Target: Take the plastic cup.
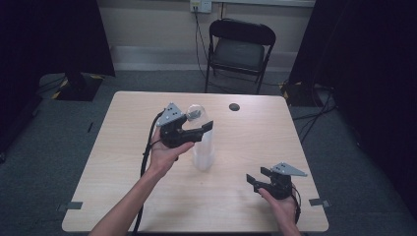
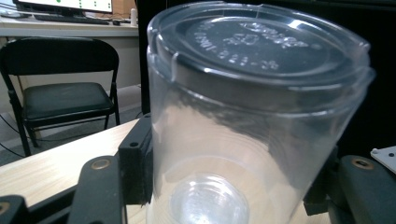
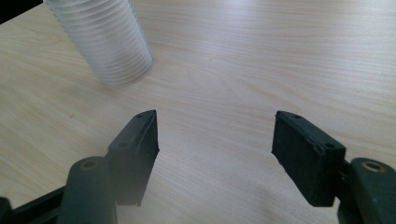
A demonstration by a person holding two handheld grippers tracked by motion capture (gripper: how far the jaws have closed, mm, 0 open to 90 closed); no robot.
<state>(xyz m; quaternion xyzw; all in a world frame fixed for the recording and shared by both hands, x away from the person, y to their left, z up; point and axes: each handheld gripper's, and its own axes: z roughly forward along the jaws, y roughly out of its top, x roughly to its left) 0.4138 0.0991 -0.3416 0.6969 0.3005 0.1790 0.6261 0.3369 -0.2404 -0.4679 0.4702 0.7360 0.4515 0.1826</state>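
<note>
A tall stack of clear plastic cups [image 1: 203, 153] stands upside down in the middle of the light wooden table [image 1: 123, 196]. My left gripper [image 1: 199, 124] is shut on the topmost cup [image 1: 196, 113], gripping its wall from both sides. In the left gripper view that cup [image 2: 243, 93] stands base-up between the black pads [image 2: 135, 158], and another cup's base shows through its wall. My right gripper [image 1: 257, 177] rests low near the table's front right, open, pointing left. In the right gripper view its jaws [image 3: 215, 154] stand wide apart over bare wood, the ribbed stack [image 3: 109, 42] farther off.
A small dark round object [image 1: 234, 106] lies on the table behind the stack. A black folding chair [image 1: 239, 46] stands beyond the far edge. Dark curtains hang at both sides. Grey tape marks [image 1: 72, 205] sit by the table's front corners.
</note>
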